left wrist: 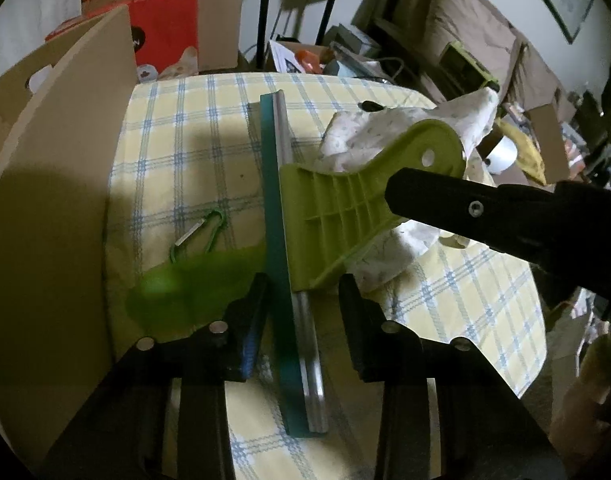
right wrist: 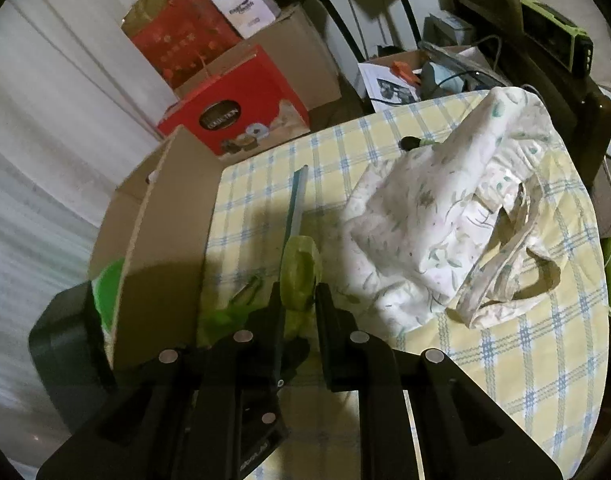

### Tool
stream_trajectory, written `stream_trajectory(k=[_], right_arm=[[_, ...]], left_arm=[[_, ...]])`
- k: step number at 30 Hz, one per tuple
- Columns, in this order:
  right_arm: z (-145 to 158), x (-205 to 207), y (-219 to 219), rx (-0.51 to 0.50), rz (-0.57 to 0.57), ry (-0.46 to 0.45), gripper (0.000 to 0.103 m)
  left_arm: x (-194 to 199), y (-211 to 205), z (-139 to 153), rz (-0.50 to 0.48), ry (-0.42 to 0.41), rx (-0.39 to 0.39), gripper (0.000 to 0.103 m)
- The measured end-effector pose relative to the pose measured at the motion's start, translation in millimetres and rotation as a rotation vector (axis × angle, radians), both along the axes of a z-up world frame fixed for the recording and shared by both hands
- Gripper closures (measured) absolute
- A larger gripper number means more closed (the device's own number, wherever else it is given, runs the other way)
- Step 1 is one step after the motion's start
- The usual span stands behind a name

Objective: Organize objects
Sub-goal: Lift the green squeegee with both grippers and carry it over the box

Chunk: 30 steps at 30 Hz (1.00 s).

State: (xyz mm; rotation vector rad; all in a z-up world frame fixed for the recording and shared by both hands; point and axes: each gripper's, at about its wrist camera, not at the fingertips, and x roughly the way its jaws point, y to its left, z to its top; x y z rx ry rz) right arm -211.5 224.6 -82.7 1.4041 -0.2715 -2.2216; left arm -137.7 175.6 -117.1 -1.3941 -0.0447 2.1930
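Observation:
A squeegee with a lime-green handle (left wrist: 345, 196) and a long teal and metal blade (left wrist: 293, 320) is held above the checked tablecloth (left wrist: 193, 140). My right gripper (right wrist: 299, 300) is shut on the squeegee handle (right wrist: 299, 268); its black finger shows in the left wrist view (left wrist: 465, 208). My left gripper (left wrist: 303, 312) is open, its jaws on either side of the blade without touching it. A green carabiner (left wrist: 201, 236) lies on the cloth to the left. A floral white fabric bag (right wrist: 445, 232) lies crumpled on the right.
An open cardboard box (left wrist: 53, 200) stands at the table's left edge with a green item inside (right wrist: 109, 292). A black-tipped pen-like object (right wrist: 415, 143) lies at the far side. Red boxes (right wrist: 241, 116) and clutter stand beyond the table.

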Motion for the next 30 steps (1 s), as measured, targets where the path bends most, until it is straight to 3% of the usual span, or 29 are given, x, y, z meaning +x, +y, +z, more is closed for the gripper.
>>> stream_trajectory(k=[5, 7, 8, 14, 21, 23, 27, 30], right_arm=[[10.3, 4.5, 4.3, -0.025, -0.009, 0.013, 0.089], [16.7, 7.7, 6.6, -0.036, -0.013, 0.02, 0.09], [21.2, 8.9, 8.6, -0.041, -0.017, 0.026, 0.09], [39.4, 19.2, 9.1, -0.071, -0.014, 0.033, 0.089], [51.2, 28.2, 0.3, -0.063, -0.008, 0.053, 0.089], [52.7, 29.3, -1.7, -0.063, -0.006, 0.056, 0.089], [53.8, 29.8, -0.7, -0.058, -0.028, 0.06, 0.089], [51.3, 30.0, 1.7, -0.094, -0.024, 0.032, 0.092]], left_arm=[[9.2, -2.2, 12.4, 0.001, 0.019, 0.024, 0.072], [12.3, -6.6, 20.2, -0.007, 0.012, 0.06, 0.087], [12.4, -7.4, 23.0, -0.011, 0.007, 0.07, 0.103], [13.6, -18.1, 38.9, 0.007, 0.029, 0.08, 0.102], [14.1, -31.9, 37.3, 0.028, -0.006, 0.132, 0.102], [15.2, -35.9, 36.3, 0.047, -0.007, 0.146, 0.094], [21.1, -41.0, 33.8, 0.056, -0.013, 0.196, 0.048], [28.1, -43.4, 39.8, 0.059, -0.013, 0.253, 0.036]])
